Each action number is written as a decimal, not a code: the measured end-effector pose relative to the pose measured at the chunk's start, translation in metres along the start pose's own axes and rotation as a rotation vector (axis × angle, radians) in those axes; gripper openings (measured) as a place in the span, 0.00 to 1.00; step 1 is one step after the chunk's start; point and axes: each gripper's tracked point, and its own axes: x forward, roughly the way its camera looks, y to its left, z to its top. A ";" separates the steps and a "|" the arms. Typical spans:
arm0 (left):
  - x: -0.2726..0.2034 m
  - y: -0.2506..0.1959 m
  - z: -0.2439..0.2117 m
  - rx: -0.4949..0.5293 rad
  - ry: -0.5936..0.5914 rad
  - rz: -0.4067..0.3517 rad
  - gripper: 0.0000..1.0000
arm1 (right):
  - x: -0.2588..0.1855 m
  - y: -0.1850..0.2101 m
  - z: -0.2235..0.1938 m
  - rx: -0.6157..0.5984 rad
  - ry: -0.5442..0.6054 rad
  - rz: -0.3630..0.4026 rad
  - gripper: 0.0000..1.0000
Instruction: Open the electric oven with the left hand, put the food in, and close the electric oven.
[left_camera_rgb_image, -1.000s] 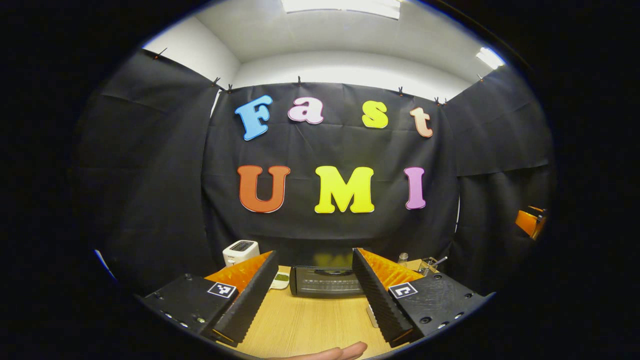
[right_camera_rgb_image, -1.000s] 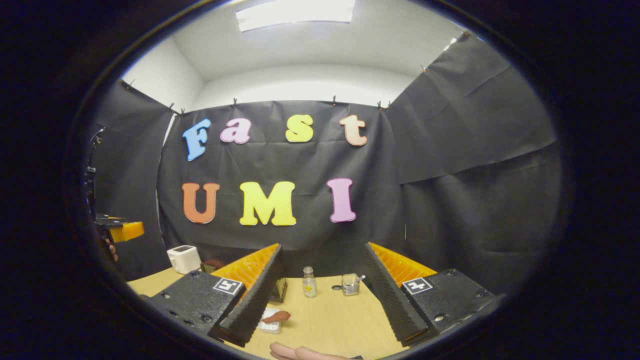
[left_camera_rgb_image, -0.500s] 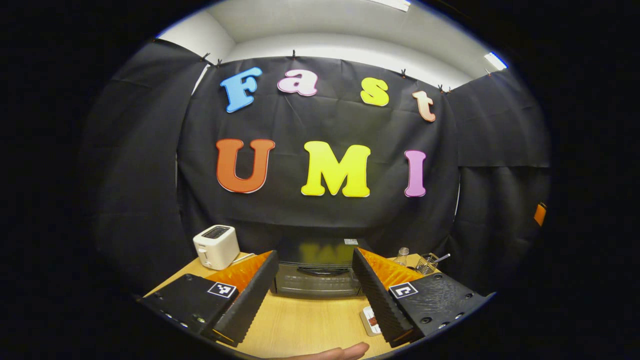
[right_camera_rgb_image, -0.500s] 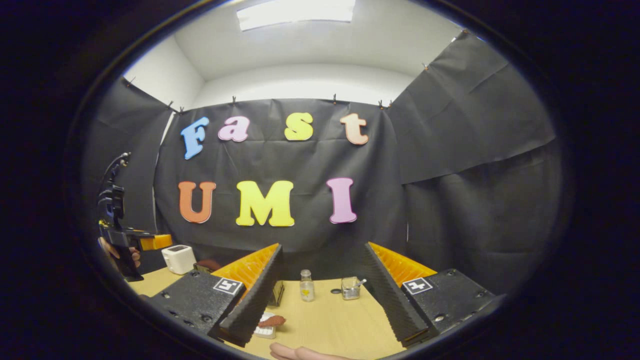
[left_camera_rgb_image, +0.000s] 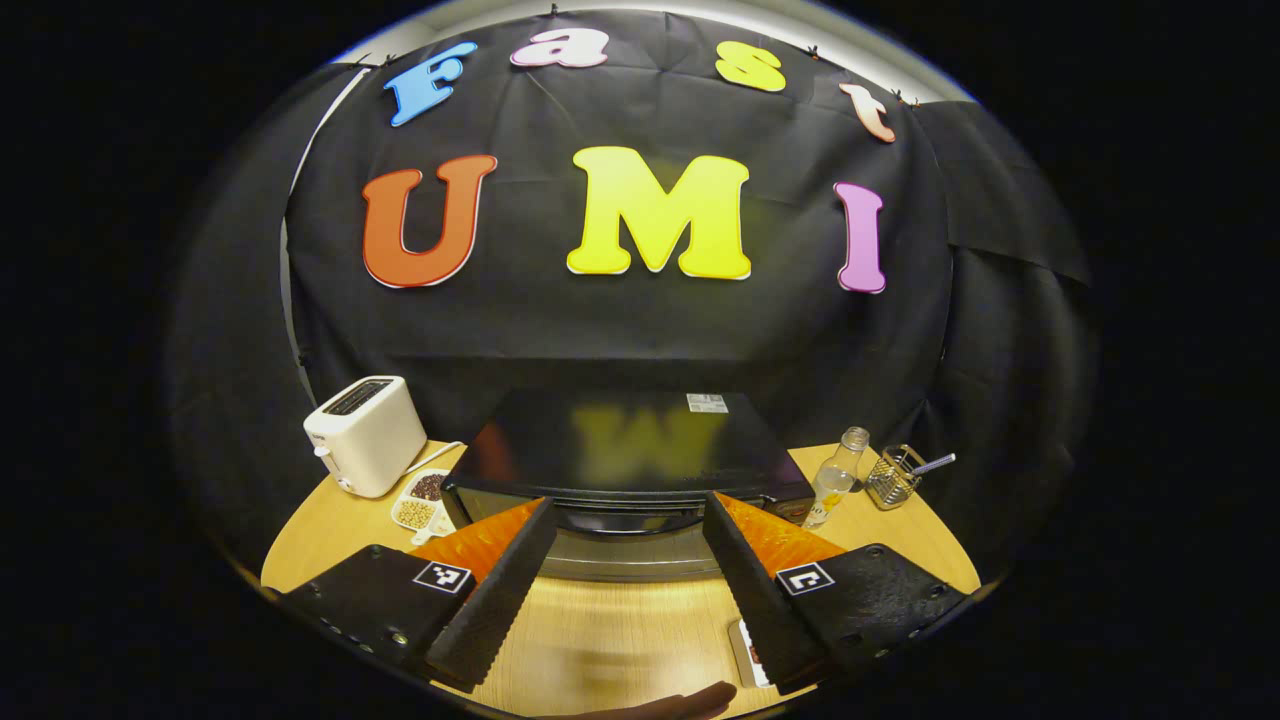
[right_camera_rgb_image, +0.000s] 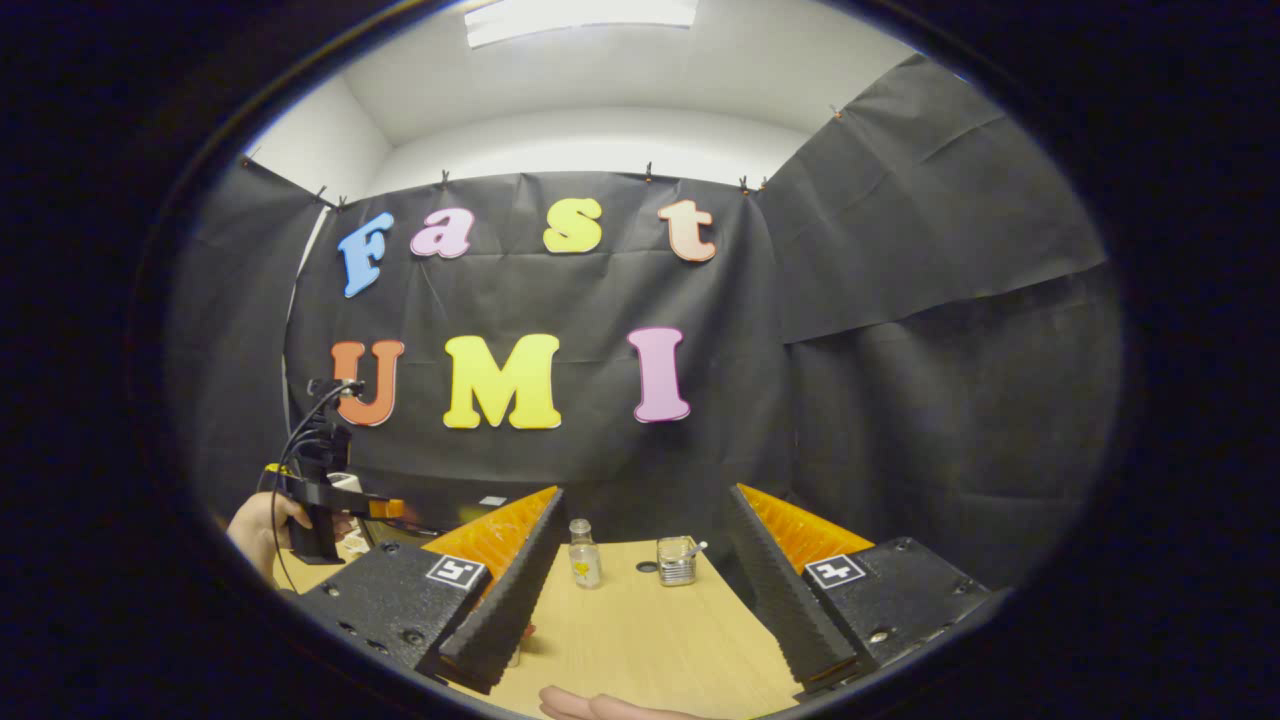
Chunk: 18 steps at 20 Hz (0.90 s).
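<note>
The left tool (left_camera_rgb_image: 625, 570) is hanging with its fingers spread wide and gripping nothing, pointing straight at the electric oven (left_camera_rgb_image: 625, 470), which is sitting dead ahead at twelve o'clock on the worktop (left_camera_rgb_image: 600, 640). The oven's door is looking shut, with its handle running crosswise, nine to three, just beyond the fingertips. So the left side is far nearer; I would say the pull wants a straight-in reach. The right tool (right_camera_rgb_image: 640, 570) is also spread and empty, facing a bottle (right_camera_rgb_image: 583, 555) and a wire holder (right_camera_rgb_image: 677, 560). At its ten o'clock, the left tool is showing in a hand (right_camera_rgb_image: 262, 525).
</note>
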 end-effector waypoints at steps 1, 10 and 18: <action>0.015 0.002 -0.006 0.010 0.026 0.012 0.95 | 0.001 -0.006 -0.001 -0.003 0.004 -0.008 1.00; 0.064 0.002 -0.026 0.009 0.106 0.010 0.93 | -0.006 -0.038 -0.016 0.042 0.043 -0.027 0.98; 0.049 0.000 -0.033 0.007 0.086 -0.007 0.95 | -0.018 -0.036 -0.016 0.048 0.053 -0.026 1.00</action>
